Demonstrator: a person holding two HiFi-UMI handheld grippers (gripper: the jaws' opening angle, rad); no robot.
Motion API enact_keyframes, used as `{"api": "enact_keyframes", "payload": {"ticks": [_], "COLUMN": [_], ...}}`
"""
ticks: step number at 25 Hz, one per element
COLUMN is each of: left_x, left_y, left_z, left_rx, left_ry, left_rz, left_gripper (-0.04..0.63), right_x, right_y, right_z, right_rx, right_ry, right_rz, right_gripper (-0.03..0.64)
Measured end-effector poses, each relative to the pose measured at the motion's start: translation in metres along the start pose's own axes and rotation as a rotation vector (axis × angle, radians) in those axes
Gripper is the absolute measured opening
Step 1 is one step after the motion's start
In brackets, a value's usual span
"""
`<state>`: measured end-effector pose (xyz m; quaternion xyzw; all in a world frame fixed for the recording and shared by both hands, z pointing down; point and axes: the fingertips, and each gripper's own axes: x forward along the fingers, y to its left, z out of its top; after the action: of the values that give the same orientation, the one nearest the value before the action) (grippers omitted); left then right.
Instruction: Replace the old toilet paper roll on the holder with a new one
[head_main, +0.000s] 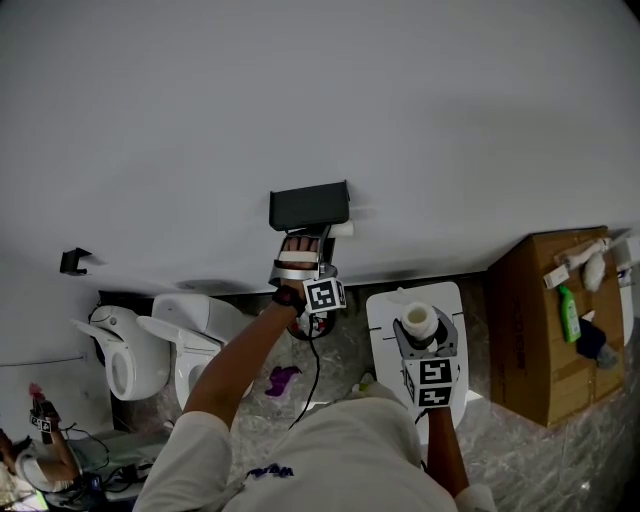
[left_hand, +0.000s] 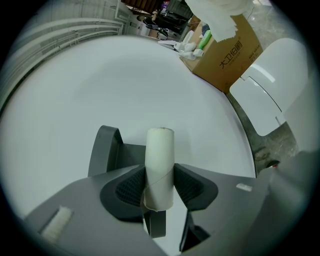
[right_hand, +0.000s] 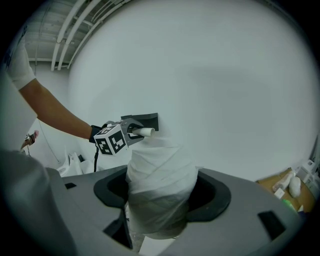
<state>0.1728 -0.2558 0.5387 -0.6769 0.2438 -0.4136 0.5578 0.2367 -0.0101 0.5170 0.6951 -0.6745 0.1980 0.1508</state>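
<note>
**Old tube gripped at the holder, new roll ready**

The left gripper (left_hand: 160, 194) is clamped on the bare cardboard tube (left_hand: 160, 150) near one end. The right gripper (right_hand: 162, 196) squeezes the new roll (right_hand: 161, 162) by its sides. Both are likely light: the tube would dent and the roll is soft, so a gentle hold at mid-length suits them. The tube lies level along the wall (head_main: 450, 120), free end rightward, just beside the dark holder (head_main: 308, 206). The roll's core points upward.

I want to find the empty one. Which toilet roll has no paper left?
The thin bare tube in the left hand-held gripper, by the wall holder. The roll in the right hand-held gripper is fat with white paper.
</note>
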Motion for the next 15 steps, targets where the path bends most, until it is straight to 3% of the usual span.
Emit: {"api": "enact_keyframes", "payload": {"ticks": [15], "left_x": [-0.008], "left_y": [0.004], "left_z": [0.033], "left_rx": [-0.006], "left_ry": [-0.026], "left_rz": [0.013], "left_gripper": [0.179], "right_x": [-0.023], "right_y": [-0.03], "right_z": [-0.01], "right_rx": [0.016], "right_ry": [-0.006], "right_rz": [-0.062], "right_gripper": [0.313]}}
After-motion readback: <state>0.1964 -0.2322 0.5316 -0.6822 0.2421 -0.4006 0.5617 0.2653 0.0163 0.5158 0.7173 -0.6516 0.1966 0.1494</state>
